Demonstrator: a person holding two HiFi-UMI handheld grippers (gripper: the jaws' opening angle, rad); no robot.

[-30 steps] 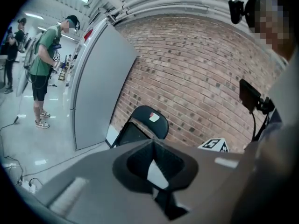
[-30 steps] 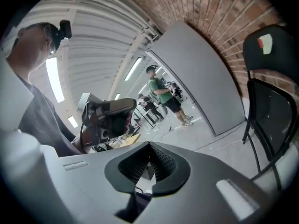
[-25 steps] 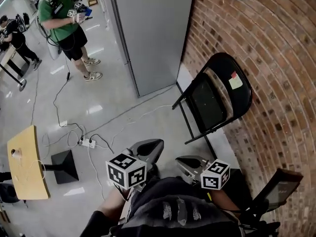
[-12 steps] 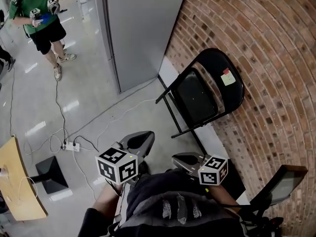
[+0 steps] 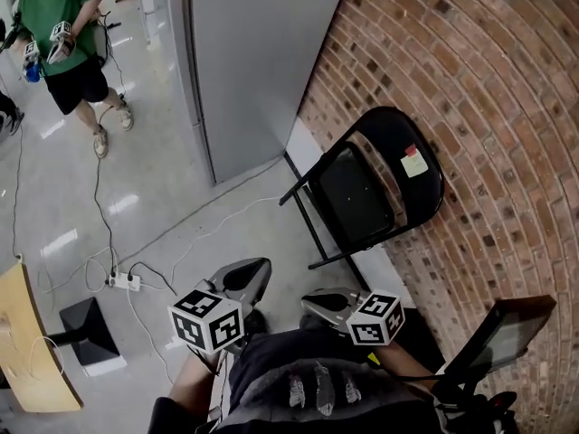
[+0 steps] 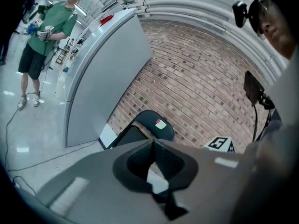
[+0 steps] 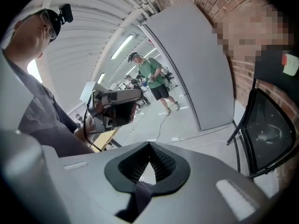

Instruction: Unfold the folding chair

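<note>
I am holding the left gripper point(image 5: 246, 277) and right gripper point(image 5: 318, 302) side by side low in the head view, and the folding chair point(image 5: 366, 193) is leaning against the brick wall point(image 5: 488, 98) ahead of them, to the right. A cabinet point(image 5: 258, 52) is standing left of the chair, its end at that wall, with a person point(image 5: 63, 21) standing far beyond it. A power strip point(image 5: 120, 281) is lying on the floor point(image 5: 172, 197) left of the left gripper, a table point(image 5: 20, 351) sitting further left.
</note>
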